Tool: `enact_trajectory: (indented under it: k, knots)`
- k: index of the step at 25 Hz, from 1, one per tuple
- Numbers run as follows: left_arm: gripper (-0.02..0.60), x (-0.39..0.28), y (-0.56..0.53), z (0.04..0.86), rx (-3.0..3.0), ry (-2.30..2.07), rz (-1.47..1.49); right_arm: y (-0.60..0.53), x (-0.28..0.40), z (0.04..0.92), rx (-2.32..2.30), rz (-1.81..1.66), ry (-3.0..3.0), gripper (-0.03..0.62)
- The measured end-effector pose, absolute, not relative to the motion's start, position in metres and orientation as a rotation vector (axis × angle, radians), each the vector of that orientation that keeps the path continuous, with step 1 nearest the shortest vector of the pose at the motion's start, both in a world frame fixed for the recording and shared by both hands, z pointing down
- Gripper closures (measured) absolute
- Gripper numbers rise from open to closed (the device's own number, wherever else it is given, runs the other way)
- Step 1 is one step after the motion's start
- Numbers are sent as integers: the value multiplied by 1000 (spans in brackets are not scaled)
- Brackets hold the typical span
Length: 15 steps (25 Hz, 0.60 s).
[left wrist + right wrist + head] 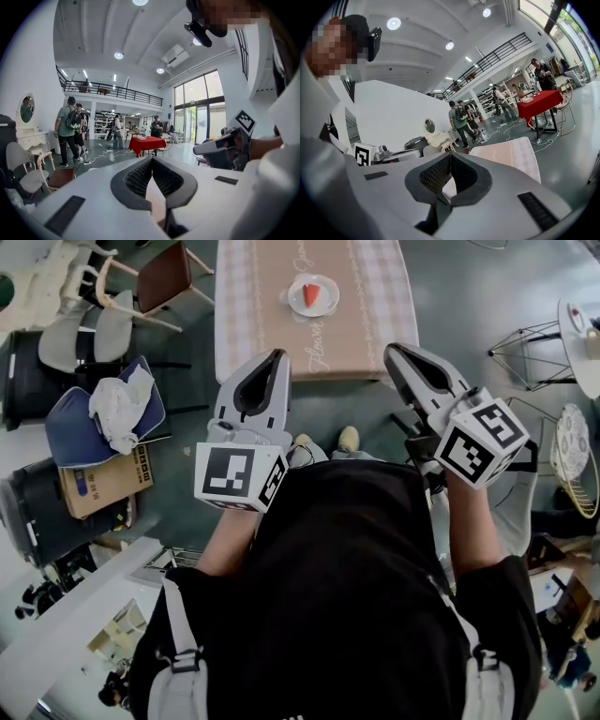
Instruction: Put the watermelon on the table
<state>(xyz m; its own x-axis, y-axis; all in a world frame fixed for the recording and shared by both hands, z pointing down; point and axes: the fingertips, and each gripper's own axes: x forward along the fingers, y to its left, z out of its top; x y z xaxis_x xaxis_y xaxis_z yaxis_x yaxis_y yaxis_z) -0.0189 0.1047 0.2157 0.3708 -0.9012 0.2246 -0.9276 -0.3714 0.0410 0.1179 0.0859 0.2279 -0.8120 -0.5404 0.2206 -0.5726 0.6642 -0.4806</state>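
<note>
We hold the left gripper (277, 358) and the right gripper (395, 352) side by side in front of our chest. The left forearm (225, 540) and right forearm (469, 521) reach forward past the black shirt (347, 559), and the tips aim at the table (253, 324), tilted a little below level. In the left gripper view the left jaws stand together, tips meeting with nothing between them; in the right gripper view the right jaws are likewise closed and empty. From the head view the left tip overlaps the table's near edge, left of its middle, and the right tip lies by the near right corner; neither touches anything

The watermelon (312, 294) is a red wedge lying on a white plate (330, 304) that sits on the table's checked cloth, about midway between the left and right edges and well back from the near edge, well apart from both grippers. Its long axis seems to run along the table's length; which end is narrower is too small for us to tell

Left of the table stand a chair (164, 276) with a brown seat, a blue cushion (61, 423) under a white cloth (117, 409) and a cardboard box (98, 482); a wire stand (530, 352) is off the right edge
</note>
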Motion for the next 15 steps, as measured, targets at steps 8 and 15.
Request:
enact_trajectory:
  k: [8, 15]
  knots:
    - [572, -14, 109, 214, 2479, -1657, 244, 91, 118, 228, 937, 822, -2814, 576]
    - [572, -15, 112, 214, 2480, -1665, 247, 95, 116, 222, 926, 800, -2840, 576]
